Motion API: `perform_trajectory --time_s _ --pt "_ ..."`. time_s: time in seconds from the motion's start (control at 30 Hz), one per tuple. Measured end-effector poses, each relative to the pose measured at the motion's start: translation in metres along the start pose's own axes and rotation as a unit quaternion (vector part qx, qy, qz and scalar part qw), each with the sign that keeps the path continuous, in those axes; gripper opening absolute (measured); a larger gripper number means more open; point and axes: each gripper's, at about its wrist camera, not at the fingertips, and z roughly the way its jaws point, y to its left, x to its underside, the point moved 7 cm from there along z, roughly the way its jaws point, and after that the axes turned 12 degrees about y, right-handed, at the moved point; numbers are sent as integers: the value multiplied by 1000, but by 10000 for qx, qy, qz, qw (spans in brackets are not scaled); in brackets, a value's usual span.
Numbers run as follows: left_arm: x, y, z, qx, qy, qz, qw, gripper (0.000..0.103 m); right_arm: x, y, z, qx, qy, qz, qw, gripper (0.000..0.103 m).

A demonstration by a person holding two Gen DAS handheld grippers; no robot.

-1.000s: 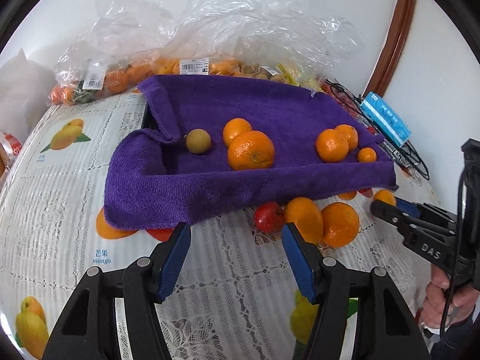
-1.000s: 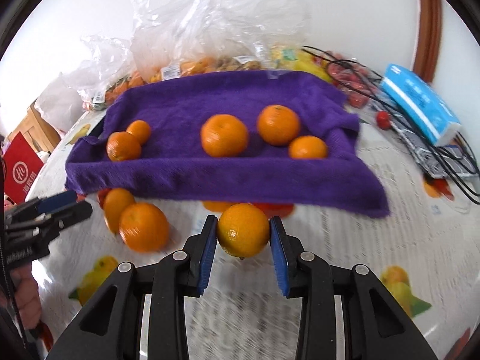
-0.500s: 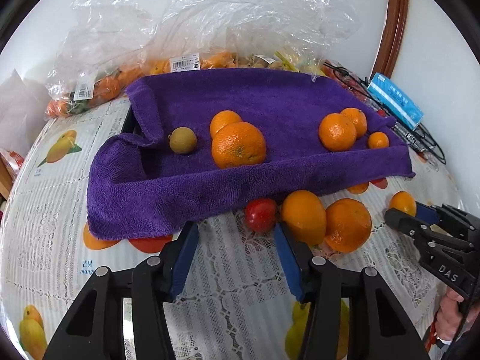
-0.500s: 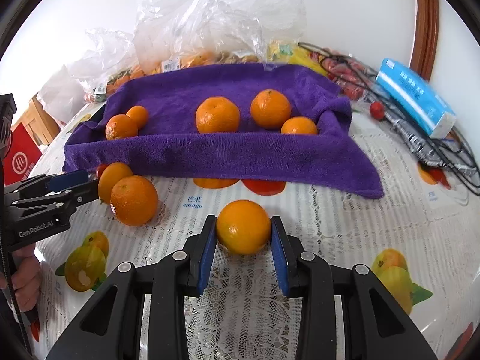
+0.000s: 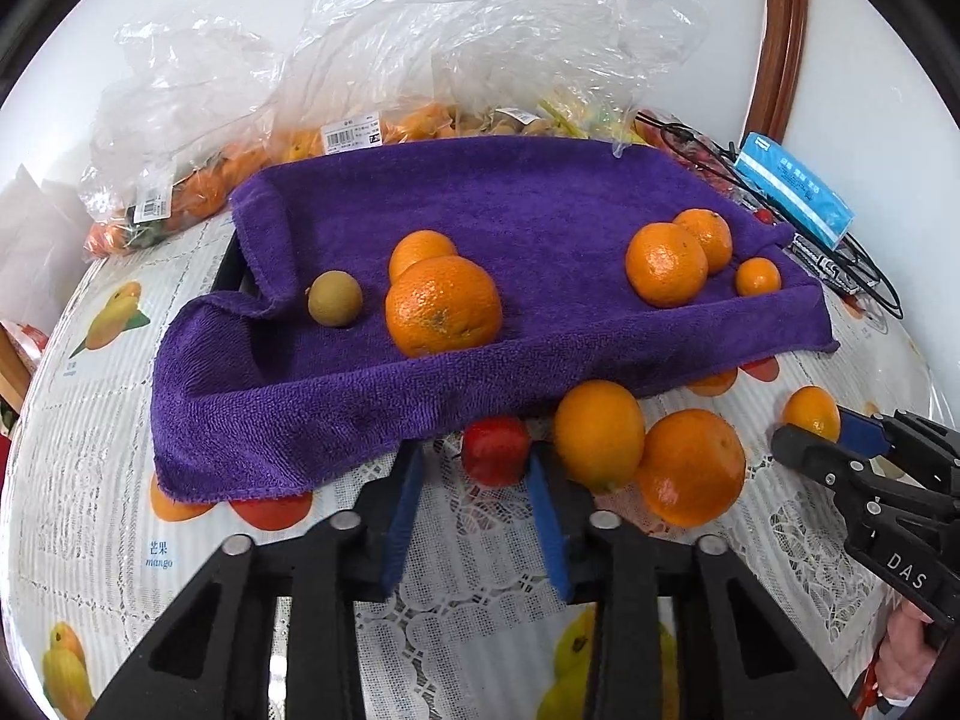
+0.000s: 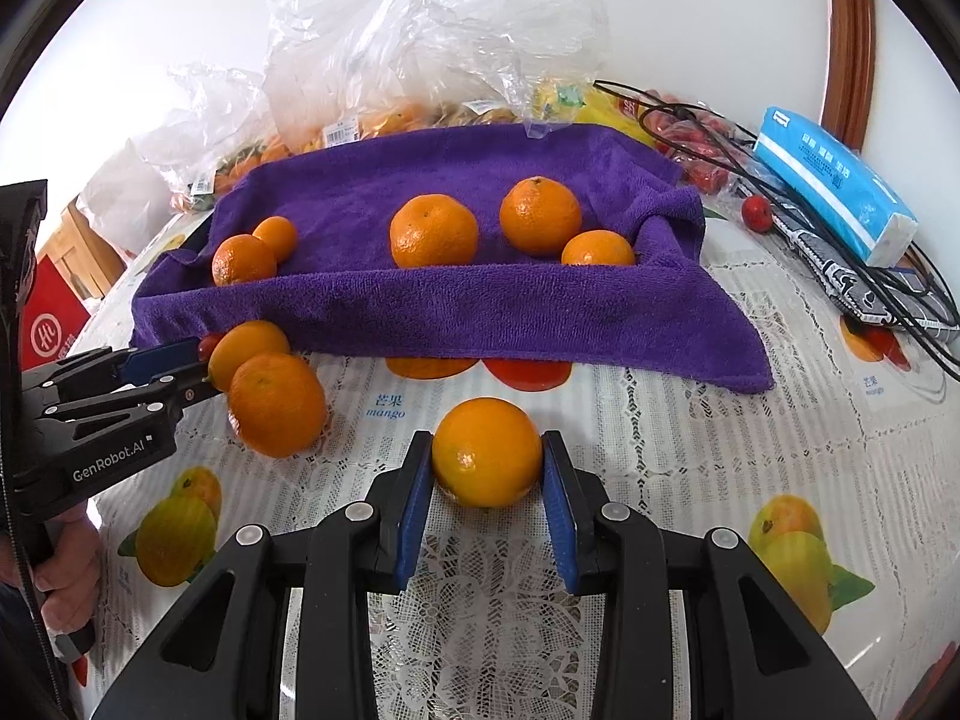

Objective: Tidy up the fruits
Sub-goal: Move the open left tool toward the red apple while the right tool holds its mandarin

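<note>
A tray lined with a purple towel (image 5: 540,210) (image 6: 480,306) holds several oranges and a small brown fruit (image 5: 334,298). My left gripper (image 5: 477,468) is open, its blue fingers on either side of a small red fruit (image 5: 495,450) lying on the tablecloth at the towel's front edge. Two oranges (image 5: 600,435) (image 5: 690,467) lie just right of it. My right gripper (image 6: 487,456) is shut on an orange (image 6: 486,452) low over the tablecloth in front of the tray; it also shows at the right of the left wrist view (image 5: 810,429).
Clear plastic bags of fruit (image 5: 420,60) stand behind the tray. A blue tissue pack (image 6: 834,192), black cables and a wire rack (image 6: 870,294) lie at the back right. A red box (image 6: 51,324) stands at the left edge. The table has a lace cloth (image 6: 660,450) with printed fruit.
My left gripper has moved forward and closed in around the red fruit. My right gripper has drawn back from the tray with its orange and come lower over the cloth.
</note>
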Motion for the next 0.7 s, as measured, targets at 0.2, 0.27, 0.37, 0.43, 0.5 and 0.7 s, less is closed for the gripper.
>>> perform_trajectory --time_s 0.2,0.27,0.37,0.43,0.5,0.7 --pt "2 1 -4 120 -36 -59 9999 24 1 0 0 40 2 -20 10000 36" --pt "3 2 -4 135 -41 -89 9999 24 0 0 0 55 5 -29 10000 36" --pt "3 4 -5 181 -18 -147 9997 24 1 -1 0 50 3 -24 10000 35" --pt "5 5 -6 215 -11 -206 9996 24 1 0 0 50 3 -24 10000 35" --pt "6 7 -6 247 -16 -248 9994 24 0 0 0 39 3 -18 10000 35" --pt "10 9 -9 293 -31 -334 9990 24 0 -2 -4 -81 -69 51 9999 35"
